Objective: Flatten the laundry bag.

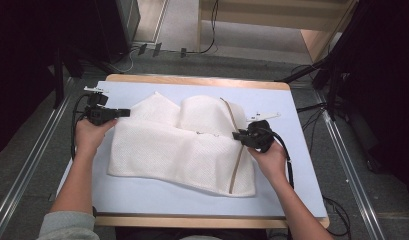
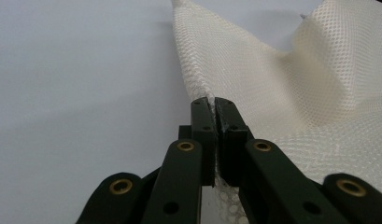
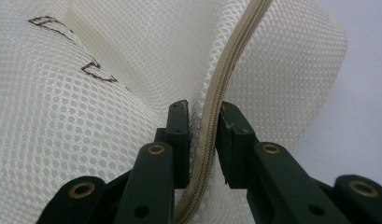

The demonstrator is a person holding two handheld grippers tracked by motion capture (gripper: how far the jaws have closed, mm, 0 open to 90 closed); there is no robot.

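White mesh bag (image 1: 182, 145) lies on the desk (image 1: 142, 197): left claw (image 2: 215, 105) pinches its edge, but right claw (image 3: 203, 112) stands narrowly parted around the zipper (image 3: 226, 60), which could slip free.

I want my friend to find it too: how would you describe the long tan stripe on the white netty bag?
Look at the pale blue table, then the white mesh bag lying across it. Near the bag's right side, by the right gripper, a thin tan zipper runs top to bottom, the only beige line on the white netting.

A pale blue table (image 1: 142, 192) with a wooden edge stands on grey floor (image 1: 27, 165).
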